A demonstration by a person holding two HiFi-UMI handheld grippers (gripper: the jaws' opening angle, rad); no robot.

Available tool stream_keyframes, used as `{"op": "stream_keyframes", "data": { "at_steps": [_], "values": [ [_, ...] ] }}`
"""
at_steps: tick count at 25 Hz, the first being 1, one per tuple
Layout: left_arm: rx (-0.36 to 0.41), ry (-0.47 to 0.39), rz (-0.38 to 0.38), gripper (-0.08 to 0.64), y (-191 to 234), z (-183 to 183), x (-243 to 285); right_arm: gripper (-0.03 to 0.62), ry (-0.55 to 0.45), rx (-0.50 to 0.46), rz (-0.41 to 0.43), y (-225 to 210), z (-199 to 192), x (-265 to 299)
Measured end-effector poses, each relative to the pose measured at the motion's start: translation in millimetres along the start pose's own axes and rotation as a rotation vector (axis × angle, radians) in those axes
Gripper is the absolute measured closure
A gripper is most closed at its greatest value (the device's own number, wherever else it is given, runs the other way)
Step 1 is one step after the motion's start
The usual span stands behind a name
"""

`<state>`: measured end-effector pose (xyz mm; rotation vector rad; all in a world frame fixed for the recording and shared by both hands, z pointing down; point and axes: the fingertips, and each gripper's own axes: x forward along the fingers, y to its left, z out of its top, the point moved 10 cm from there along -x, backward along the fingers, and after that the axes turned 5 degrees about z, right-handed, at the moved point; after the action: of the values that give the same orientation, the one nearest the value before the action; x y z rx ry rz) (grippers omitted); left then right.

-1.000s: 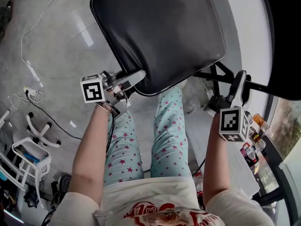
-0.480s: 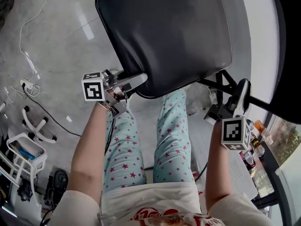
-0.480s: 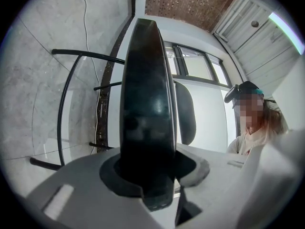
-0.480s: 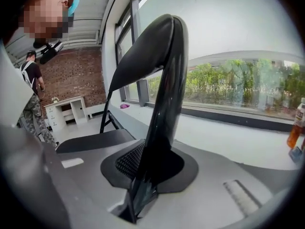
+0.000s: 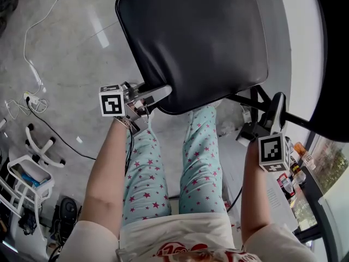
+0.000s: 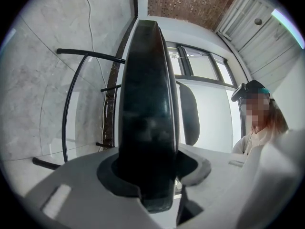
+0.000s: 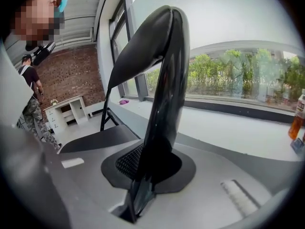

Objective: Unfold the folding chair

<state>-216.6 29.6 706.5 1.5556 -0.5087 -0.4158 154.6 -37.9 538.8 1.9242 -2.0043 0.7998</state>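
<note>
Newly closed, right hand-held gripper (image 5: 277, 101) pinches the glossy black chair (image 5: 196, 37), as does left hand-held gripper (image 5: 159, 91).

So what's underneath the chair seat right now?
Under the chair seat show legs in star-print trousers, crossed black frame tubes and grey floor. The feet and remaining frame are covered by it.

Black seat edge (image 6: 145, 118), seemingly tight between the left gripper's (image 6: 159, 178) 2 jaws; chair frame (image 6: 65, 123) beyond.

Open floor (image 5: 65, 53) left of chair seat (image 5: 196, 37)
</note>
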Motion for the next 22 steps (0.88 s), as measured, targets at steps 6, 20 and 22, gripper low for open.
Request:
{"op": "stream_keyframes", "data": {
  "at_steps": [6, 20, 22],
  "values": [
    [-0.007, -0.020, 0.030, 0.354, 12.1, -1.7, -3.3, 0.512, 0.021, 0.016, 0.004, -3.8, -6.3, 3.3],
    [0.004, -0.055, 0.170, 0.273, 9.3, 1.9, -30.8, 0.387, 0.028, -0.039, 0.008, -12.9, -7.9, -8.0],
    [0.034, -0.096, 0.223, 0.273, 2.2, 6.1, -42.1, 0.381, 0.036, -0.037, 0.012, -11.4, -8.9, -12.2]
  ]
}}
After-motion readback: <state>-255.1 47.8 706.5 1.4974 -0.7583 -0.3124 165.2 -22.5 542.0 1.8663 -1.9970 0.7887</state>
